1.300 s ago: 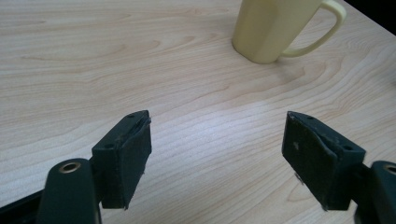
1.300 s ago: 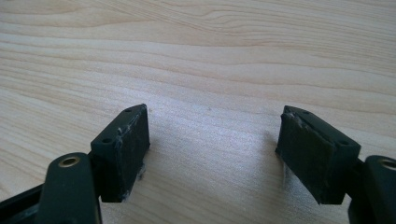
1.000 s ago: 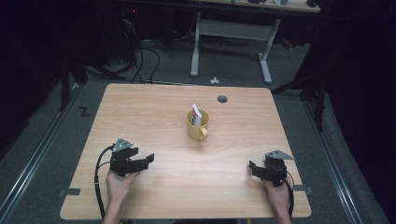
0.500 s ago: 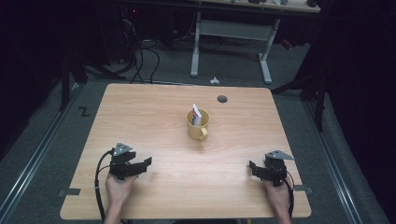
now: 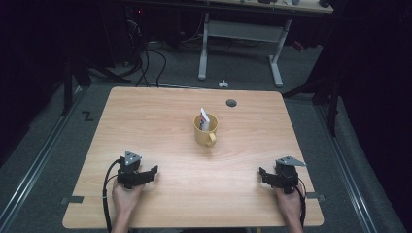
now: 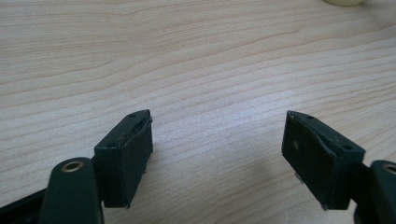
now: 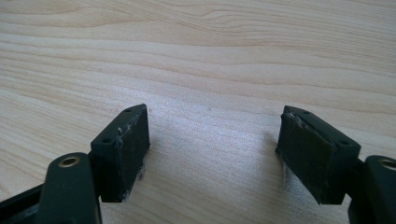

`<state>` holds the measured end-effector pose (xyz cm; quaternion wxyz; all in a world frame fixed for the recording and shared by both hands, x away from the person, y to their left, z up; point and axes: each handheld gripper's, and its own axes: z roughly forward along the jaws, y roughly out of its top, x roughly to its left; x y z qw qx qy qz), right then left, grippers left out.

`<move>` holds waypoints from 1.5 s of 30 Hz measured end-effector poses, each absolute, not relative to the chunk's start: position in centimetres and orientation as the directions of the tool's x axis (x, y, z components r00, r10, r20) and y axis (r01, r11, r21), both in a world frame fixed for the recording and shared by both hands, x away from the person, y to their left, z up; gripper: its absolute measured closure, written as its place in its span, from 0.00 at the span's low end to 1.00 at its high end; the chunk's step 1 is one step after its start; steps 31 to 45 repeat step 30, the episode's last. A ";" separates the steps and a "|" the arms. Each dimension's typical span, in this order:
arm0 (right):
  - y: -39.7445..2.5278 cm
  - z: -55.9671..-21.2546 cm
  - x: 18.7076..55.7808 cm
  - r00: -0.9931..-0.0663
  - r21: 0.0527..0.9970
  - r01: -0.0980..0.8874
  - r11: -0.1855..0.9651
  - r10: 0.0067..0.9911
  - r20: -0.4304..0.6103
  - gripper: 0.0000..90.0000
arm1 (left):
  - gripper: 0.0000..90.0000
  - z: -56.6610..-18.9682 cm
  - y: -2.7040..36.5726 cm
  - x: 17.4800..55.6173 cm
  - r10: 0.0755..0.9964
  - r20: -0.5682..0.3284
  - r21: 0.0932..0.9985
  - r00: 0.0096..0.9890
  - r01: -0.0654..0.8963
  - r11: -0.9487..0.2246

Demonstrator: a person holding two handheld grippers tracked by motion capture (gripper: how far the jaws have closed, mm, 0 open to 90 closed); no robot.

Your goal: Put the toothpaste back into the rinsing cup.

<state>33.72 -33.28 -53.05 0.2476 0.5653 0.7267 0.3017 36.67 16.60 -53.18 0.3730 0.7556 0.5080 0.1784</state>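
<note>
While both my tongs rest low on the worktop (image 5: 160,121), the yellow mug (image 5: 205,130) stands upright, well ahead of them and between their two lines. Its handle points back toward my edge of the worktop, slightly to the right tongs' side. Inside the mug a white packet (image 5: 204,118) stands on end, its long axis nearly vertical, leaning a little away from the handle, its top poking above the rim. My left tongs (image 5: 151,172) sit well to the near left of the mug, jaws spread wide apart with bare wood between them. My right tongs (image 5: 263,174) sit well to the mug's near right, jaws likewise wide apart, gripping nothing.
</note>
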 end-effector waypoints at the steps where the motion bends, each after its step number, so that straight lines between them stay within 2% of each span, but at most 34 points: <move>1: -33.3 -53.0 33.7 -0.238 0.719 0.672 0.179 0.971 -0.019 0.28 | 0.28 -53.2 16.5 36.7 0.902 -0.108 0.745 0.417 0.635 -0.205; 15: -33.3 -53.0 33.7 -0.238 0.719 0.672 0.178 0.971 -0.019 0.28 | 0.27 -53.6 15.4 36.8 0.909 -0.010 0.738 0.416 0.616 -0.274; 45: -33.3 -53.1 33.7 -0.237 0.719 0.672 0.178 0.971 -0.019 0.28 | 0.25 -53.6 15.3 36.8 0.914 -0.013 0.736 0.406 0.622 -0.266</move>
